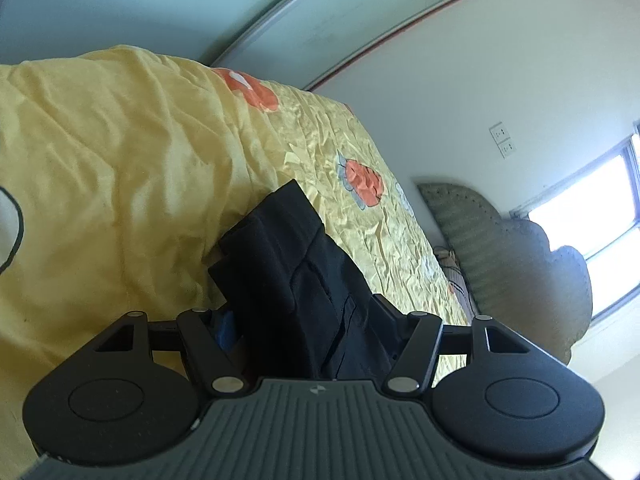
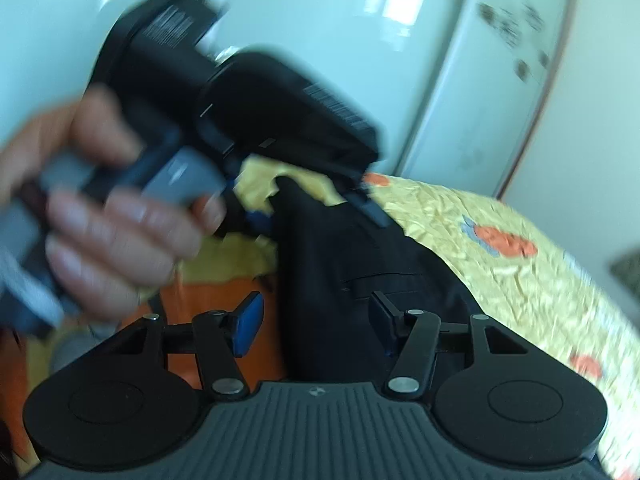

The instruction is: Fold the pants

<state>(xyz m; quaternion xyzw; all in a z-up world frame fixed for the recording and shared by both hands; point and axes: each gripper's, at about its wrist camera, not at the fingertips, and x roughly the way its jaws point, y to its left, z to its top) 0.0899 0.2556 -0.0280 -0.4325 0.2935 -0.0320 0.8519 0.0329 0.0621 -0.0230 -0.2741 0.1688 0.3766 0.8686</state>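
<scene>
Where the dark cloth fills the middle of both views, the pants [image 1: 296, 280] show as black, smooth fabric bunched into several thick layers, with stitched seams and what looks like a welt pocket slit visible in the right wrist view [image 2: 360, 276]. They lie on a crinkled yellow bedspread [image 1: 344, 168] printed with orange flowers, beside a softer yellow quilt [image 1: 112, 160] mounded to one side.

From the left wrist view, the left gripper [image 1: 304, 320] has its 2 fingers on either side of the folded stack, and the cloth packs the whole gap between them, so the jaws pinch the pants. This view alone shows the headboard [image 1: 500, 248], the bright window [image 1: 592, 216] and a wall socket [image 1: 502, 140].

The right wrist view, blurred by motion, alone shows the person's hand [image 2: 100, 208] wrapped around the handle of the left gripper [image 2: 308, 200], whose tips meet the far end of the pants. Here the right gripper [image 2: 316, 320] has its jaws spread, the blue pad [image 2: 250, 324] standing apart from the fabric on one side while the pants run between the fingers; whether the other finger touches the cloth I cannot tell.

The long axis of the pants runs away from each camera, along the fingers, from the gripper base toward the far edge of the bed.
</scene>
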